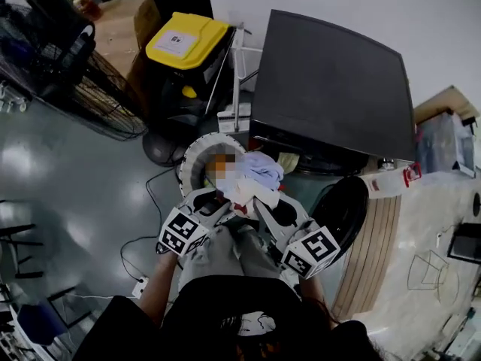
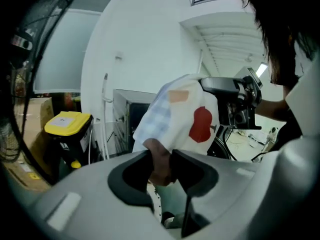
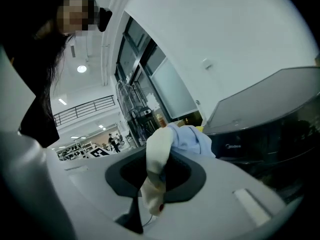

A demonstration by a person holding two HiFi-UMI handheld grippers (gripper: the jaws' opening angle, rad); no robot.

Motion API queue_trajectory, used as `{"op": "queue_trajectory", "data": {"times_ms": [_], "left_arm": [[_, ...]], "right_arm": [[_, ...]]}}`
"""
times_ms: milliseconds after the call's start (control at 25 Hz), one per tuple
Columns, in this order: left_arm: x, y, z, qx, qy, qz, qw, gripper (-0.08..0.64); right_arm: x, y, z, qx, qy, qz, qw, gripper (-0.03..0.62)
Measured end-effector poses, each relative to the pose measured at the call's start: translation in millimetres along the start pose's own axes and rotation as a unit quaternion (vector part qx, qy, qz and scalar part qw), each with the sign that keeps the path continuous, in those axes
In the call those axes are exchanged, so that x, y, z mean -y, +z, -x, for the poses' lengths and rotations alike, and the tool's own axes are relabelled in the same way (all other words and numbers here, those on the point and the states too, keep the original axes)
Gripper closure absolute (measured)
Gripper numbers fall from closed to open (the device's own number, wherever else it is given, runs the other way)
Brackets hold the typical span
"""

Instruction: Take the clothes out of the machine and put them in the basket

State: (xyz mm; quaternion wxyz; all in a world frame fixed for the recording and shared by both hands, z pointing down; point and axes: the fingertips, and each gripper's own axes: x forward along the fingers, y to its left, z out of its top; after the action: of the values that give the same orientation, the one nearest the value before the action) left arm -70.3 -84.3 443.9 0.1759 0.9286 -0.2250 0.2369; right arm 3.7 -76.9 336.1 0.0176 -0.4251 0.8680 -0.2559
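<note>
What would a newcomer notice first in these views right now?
The white and pale blue bundle of clothes stands out, held up mid-frame in the head view and clamped by both the left hand-held gripper and the right hand-held gripper. The rim of a white round basket shows at its left, and a black bin with a yellow lid stands further back.

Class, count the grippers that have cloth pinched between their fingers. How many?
2. The left gripper is shut on white cloth with a red patch, at the head view's left; the right gripper is shut on white and pale blue cloth, at its right. None hidden.
</note>
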Motion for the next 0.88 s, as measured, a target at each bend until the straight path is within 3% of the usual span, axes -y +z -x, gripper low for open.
{"op": "queue_trajectory", "data": {"times_ms": [120,280,400,720,880], "left_arm": [[-23.8,-8.4,18.4,-0.001,0.043,0.011,0.999,0.495],[-52.0,-27.4,51.2,-0.023,0.105,0.041,0.9933,0.517],[-72.7,-43.6,73.0,-0.039,0.131,0.051,0.9893,0.518],[-108.4,-103.4,83.7,-0.106,0.128,0.06,0.9843,0.52],[-120.7,-137.0,62.9,-0.142,0.107,0.052,0.9826,0.52]], "right_arm": [[-12.3,-8.8,-30.4,-0.021,0.034,-0.002,0.999,0.503],[-27.6,-26.2,-67.5,-0.046,0.066,-0.015,0.997,0.503],[-34.9,-45.7,-93.1,-0.065,0.071,-0.026,0.995,0.503],[-25.2,-120.8,-150.8,-0.136,0.045,-0.014,0.99,0.503],[-6.0,-169.8,-168.2,-0.186,0.011,0.024,0.982,0.503]]}}
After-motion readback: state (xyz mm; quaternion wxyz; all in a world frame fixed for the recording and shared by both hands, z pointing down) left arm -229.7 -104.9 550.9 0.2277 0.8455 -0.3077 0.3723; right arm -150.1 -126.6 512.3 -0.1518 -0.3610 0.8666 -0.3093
